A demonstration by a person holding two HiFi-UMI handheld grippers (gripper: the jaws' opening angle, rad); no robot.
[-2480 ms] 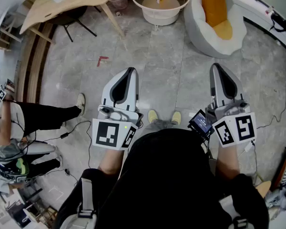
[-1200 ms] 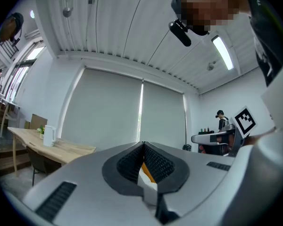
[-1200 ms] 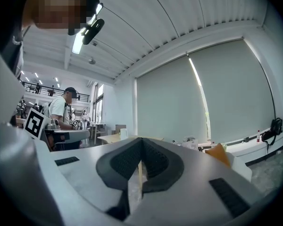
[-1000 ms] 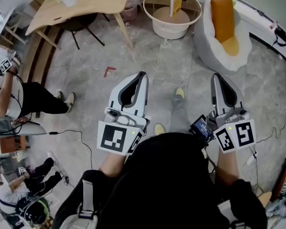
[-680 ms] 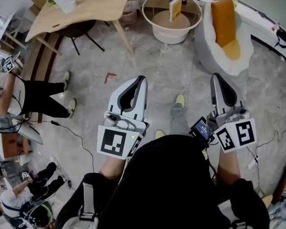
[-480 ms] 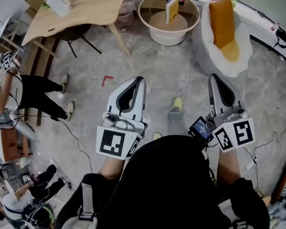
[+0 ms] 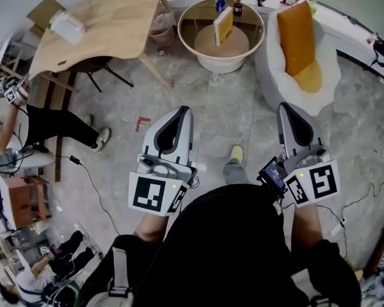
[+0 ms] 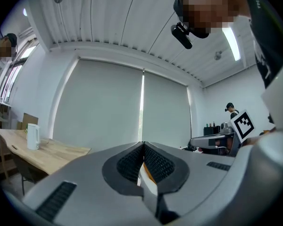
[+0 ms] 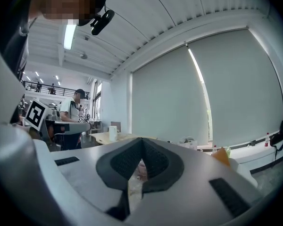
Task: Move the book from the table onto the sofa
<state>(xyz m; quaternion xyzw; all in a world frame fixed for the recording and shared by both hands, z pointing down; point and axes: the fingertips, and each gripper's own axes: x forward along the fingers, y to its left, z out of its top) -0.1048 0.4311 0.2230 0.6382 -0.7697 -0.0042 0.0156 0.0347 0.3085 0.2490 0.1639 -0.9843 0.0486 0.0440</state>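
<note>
Looking down in the head view, none of the task is done: the book (image 7: pixel 223 25), thin and yellow-covered, stands upright on the round white bench (image 7: pixel 219 66), just beside the sofa (image 7: pixel 266 66) and well ahead of the left tongs (image 7: pixel 183 110) and right tongs (image 7: pixel 284 106). The left gripper view shows its tongs pressed together on nothing. The right gripper view shows the same, so approach, grasp and carry all remain.

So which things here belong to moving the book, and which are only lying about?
Job: upright yellow-and-white book; round white table under it; white sofa with orange cushion.
Lying about: light wooden table; white container on it; two small bottles near the book.
</note>
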